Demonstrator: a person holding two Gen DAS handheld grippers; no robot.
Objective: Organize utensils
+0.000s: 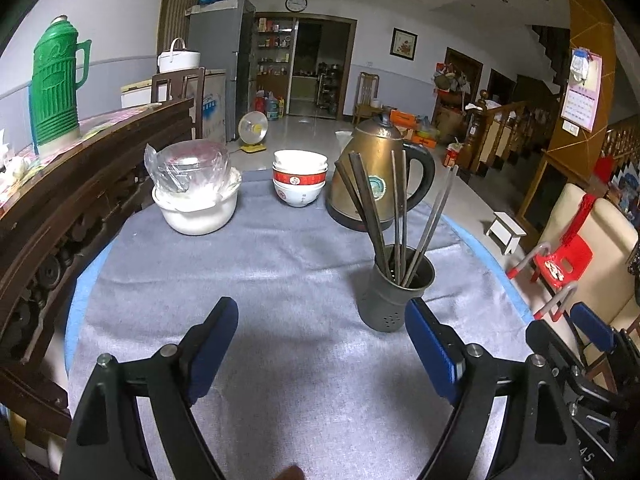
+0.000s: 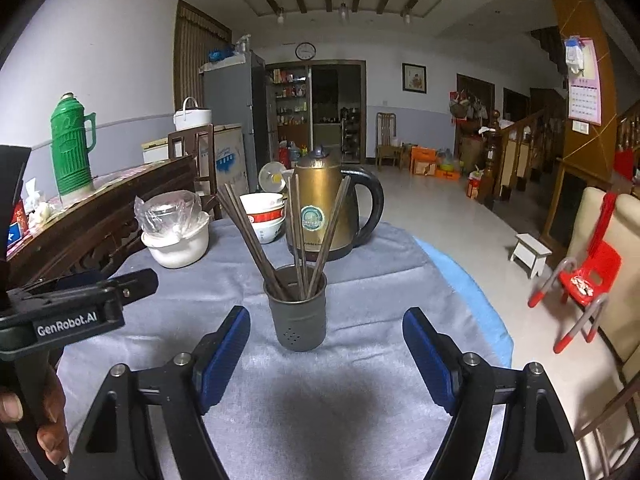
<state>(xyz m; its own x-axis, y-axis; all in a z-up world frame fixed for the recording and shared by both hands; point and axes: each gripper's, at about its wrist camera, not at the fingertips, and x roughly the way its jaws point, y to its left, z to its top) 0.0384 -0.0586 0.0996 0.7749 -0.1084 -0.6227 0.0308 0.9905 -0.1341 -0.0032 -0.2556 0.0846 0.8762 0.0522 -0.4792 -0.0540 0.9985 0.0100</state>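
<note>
Round worktop (image 1: 280, 280) under a grey cloth, blue edge showing at its rim. Dark grey holder (image 2: 298, 312), a perforated cup, stands upright on the cloth toward the right side of the worktop, in front of the kettle (image 2: 324, 208). Chopsticks (image 2: 256, 240) stand in the holder, lower ends down inside the cup, long axes steeply upright and fanned: in the right wrist view a pair leans up and to the left, two rise close to vertical in the middle, one pair leans up and to the right. Upper ends reach across the kettle's body in both views. Brass-coloured kettle with black handle sits behind the holder; stacked red-and-white bowls (image 1: 299, 178) to its left; further left a white pot (image 1: 196, 208) with a plastic-wrapped lid. Green flask (image 1: 56, 84) stands on the dark wooden sideboard at far left. Right tool (image 2: 326, 340): released, blue pads spread wide, holder seen between them but farther off, nothing touched. Left tool (image 1: 322, 328): also released, pads wide apart over bare cloth, holder just inside its right finger and ahead of it; nothing gripped. A hand (image 2: 48, 420) grips the left tool's handle at the left edge of the right wrist view.
</note>
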